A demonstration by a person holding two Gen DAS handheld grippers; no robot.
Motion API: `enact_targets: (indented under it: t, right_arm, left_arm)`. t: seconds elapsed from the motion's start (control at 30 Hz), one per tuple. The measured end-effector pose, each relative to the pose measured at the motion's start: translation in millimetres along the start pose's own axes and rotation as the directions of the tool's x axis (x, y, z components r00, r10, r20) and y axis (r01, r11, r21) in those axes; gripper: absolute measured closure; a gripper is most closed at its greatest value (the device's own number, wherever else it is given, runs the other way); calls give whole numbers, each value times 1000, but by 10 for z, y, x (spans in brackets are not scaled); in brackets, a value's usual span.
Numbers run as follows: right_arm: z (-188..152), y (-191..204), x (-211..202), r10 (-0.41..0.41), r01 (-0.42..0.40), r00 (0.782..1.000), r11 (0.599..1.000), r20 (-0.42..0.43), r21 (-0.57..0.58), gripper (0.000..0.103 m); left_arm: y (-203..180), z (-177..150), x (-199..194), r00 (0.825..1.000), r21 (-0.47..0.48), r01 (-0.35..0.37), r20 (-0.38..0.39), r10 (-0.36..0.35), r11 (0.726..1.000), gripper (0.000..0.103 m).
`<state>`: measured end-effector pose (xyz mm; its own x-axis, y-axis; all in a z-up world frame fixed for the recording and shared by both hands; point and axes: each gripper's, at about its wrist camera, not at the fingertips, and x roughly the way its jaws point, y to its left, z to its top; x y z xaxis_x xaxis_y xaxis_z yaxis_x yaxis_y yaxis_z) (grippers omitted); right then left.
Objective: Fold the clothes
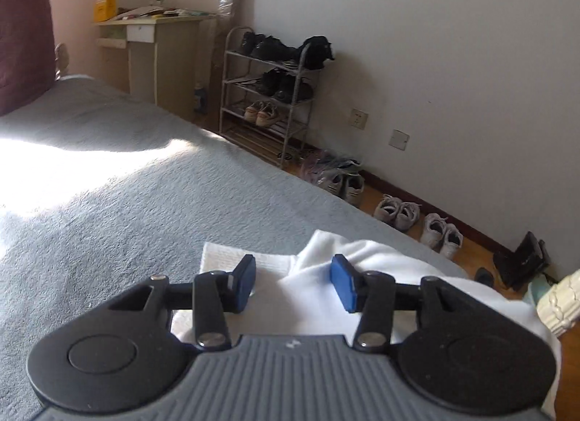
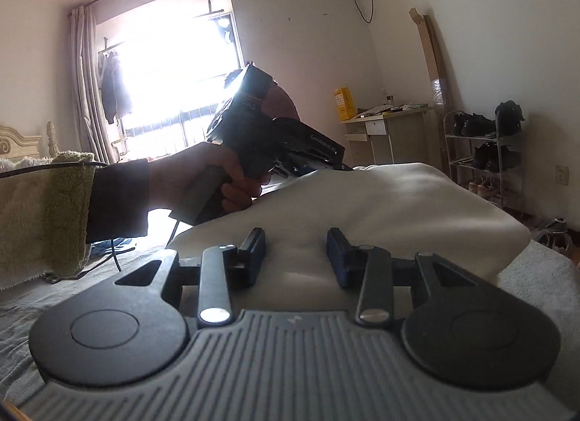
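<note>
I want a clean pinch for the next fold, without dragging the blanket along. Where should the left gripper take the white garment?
Probably at the raised ridge of the white garment, just ahead of the open left gripper. The cloth bunches up off the grey blanket there, so fingers coming level from the near side can close around it. The flat part lies tight to the blanket.

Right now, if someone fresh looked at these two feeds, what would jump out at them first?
Probably the white garment bunched near the corner of the grey bed, with the left tool open just above it. In the right wrist view, the blown-out window backlights the hand gripping that tool over the cloth. The right tool is open too, low at the garment's near edge.
</note>
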<state>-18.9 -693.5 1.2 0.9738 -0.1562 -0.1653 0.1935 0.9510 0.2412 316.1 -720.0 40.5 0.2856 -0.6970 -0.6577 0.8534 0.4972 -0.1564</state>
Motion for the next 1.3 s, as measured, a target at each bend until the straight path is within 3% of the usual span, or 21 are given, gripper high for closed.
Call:
enact_targets:
  t: [0.03, 0.1, 0.17, 0.27, 0.4, 0.43, 0.5, 0.6, 0.7, 0.77, 0.83, 0.9, 0.97, 1.0, 1.07, 1.13, 1.3]
  right_arm:
    - [-11, -22, -3, 5, -5, 1000, 1000, 2, 11, 66]
    - [-19, -37, -3, 11, -11, 1000, 1000, 4, 25, 66]
    - [-20, -28, -3, 5, -6, 1000, 1000, 6, 27, 66]
    - [38, -44, -90, 3, -5, 999, 999, 37, 46, 66]
    - [166, -401, -260, -60, 34, 992, 975, 112, 218, 67]
    - [160, -561, -225, -89, 60, 991, 960, 96, 273, 67]
    - [98, -937, -123, -185, 162, 983, 905, 21, 392, 68]
    - [-40, -1406, -377, -370, 300, 929, 751, -1, 588, 70]
    - [-59, -1205, -887, -436, 335, 900, 723, 23, 604, 70]
    - [4, -765, -1154, -410, 342, 912, 777, 12, 529, 68]
    - [47, -264, -1360, -342, 314, 940, 838, -18, 446, 65]
    - [90, 234, -1565, -278, 278, 959, 890, -53, 361, 46]
    - [116, 709, -1754, -250, 259, 966, 922, -69, 287, 32]
    - [124, 934, -1844, -239, 251, 968, 934, -79, 253, 20]
    - [95, 1272, -1978, -242, 258, 965, 942, -99, 214, 7]
    - [35, 1476, -2034, -304, 318, 947, 931, -104, 178, 2]
    - [-113, 1988, -2174, -454, 463, 884, 882, -107, 86, 1]
  left_arm:
    - [65, 48, -20, 998, -20, -68, 18, 68, 997, 61]
    - [271, 117, -189, 978, -97, -186, 74, 194, 978, 61]
    - [545, 173, -421, 955, -214, -231, 136, 263, 949, 61]
    - [923, 173, -879, 939, -325, -249, 150, 310, 912, 61]
    - [1092, -77, -1745, 928, -261, -254, 204, 310, 931, 56]
    - [1080, -198, -1988, 931, -238, -243, 216, 295, 940, 50]
    - [1044, -527, -2456, 944, -205, -205, 217, 249, 957, 49]
    - [903, -1095, -3145, 958, -164, -159, 212, 193, 973, 44]
    - [548, -1715, -3727, 958, -101, -142, 235, 162, 985, 32]
    - [313, -2084, -3985, 958, -62, -118, 254, 130, 991, 25]
    - [82, -2387, -4144, 955, -64, -71, 284, 87, 995, 16]
    - [-145, -2677, -4291, 948, -73, -25, 314, 47, 997, 12]
    - [-361, -2878, -4381, 945, -93, 1, 327, 29, 996, 7]
    - [-470, -2973, -4433, 944, -103, 3, 329, 32, 995, 6]
    - [-633, -3128, -4525, 942, -120, -13, 331, 52, 993, 3]
    - [-737, -3233, -4572, 943, -138, -37, 322, 80, 990, 0]
    - [-889, -3436, -4611, 953, -137, -112, 266, 146, 984, 0]
